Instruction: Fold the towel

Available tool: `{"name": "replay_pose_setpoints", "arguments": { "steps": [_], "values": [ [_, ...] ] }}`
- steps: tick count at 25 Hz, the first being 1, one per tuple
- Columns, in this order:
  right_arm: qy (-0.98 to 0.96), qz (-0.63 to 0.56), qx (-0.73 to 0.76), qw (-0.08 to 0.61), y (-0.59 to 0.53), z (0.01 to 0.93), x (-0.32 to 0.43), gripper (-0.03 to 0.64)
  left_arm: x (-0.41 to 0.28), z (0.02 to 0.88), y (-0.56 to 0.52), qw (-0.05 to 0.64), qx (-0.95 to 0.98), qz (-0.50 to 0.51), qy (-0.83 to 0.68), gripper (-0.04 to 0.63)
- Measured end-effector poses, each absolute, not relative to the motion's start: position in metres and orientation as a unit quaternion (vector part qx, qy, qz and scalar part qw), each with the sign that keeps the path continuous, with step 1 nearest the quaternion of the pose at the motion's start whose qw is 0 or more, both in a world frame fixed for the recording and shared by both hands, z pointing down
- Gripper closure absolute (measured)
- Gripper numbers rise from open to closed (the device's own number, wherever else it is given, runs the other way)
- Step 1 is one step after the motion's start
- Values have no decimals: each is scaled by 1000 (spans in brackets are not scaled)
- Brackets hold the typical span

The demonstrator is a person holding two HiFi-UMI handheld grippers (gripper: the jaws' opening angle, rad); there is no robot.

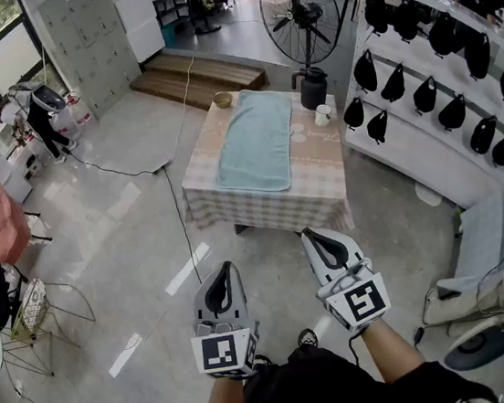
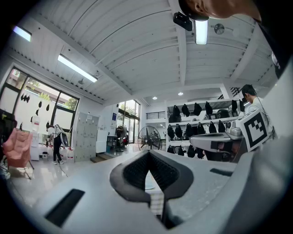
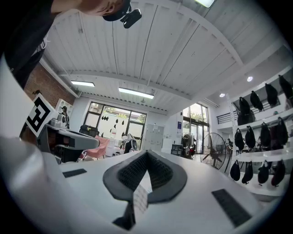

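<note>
Left tool (image 1: 226,269) and right tool (image 1: 312,236) are both closed on nothing, held level, and we're well short of the desk (image 1: 322,187). Far ahead, the towel (image 1: 256,140) lies flat on it, unfolded. Folding not begun; next, we reckon: walk up, open both, take the near corners.

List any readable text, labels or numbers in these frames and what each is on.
No readable words or numbers anywhere.
Square markers on the left gripper and right gripper: black-and-white patterns only, no characters.
Blue sign by the lockers: too small to read.
</note>
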State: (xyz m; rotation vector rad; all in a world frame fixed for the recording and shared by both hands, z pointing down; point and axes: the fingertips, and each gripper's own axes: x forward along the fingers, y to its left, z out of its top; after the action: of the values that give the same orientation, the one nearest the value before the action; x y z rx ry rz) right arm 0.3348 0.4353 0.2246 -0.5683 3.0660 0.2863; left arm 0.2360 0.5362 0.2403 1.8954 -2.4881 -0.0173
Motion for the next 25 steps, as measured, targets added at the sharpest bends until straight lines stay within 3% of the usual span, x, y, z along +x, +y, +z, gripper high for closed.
{"name": "replay_pose_setpoints", "arguments": {
  "steps": [11, 14, 19, 25],
  "values": [
    [989, 53, -141, -13, 413, 251, 334, 615, 253, 271, 501, 54, 642, -18, -764, 590],
    [994, 38, -105, -12, 412, 262, 332, 588, 261, 290, 490, 74, 643, -12, -762, 491],
    [996, 32, -80, -25, 399, 280, 323, 439, 252, 303, 482, 75, 612, -11, -787, 366],
    [995, 21, -74, -57, 375, 299, 311, 414, 226, 314, 473, 101, 588, -14, -802, 359]
  ]
}}
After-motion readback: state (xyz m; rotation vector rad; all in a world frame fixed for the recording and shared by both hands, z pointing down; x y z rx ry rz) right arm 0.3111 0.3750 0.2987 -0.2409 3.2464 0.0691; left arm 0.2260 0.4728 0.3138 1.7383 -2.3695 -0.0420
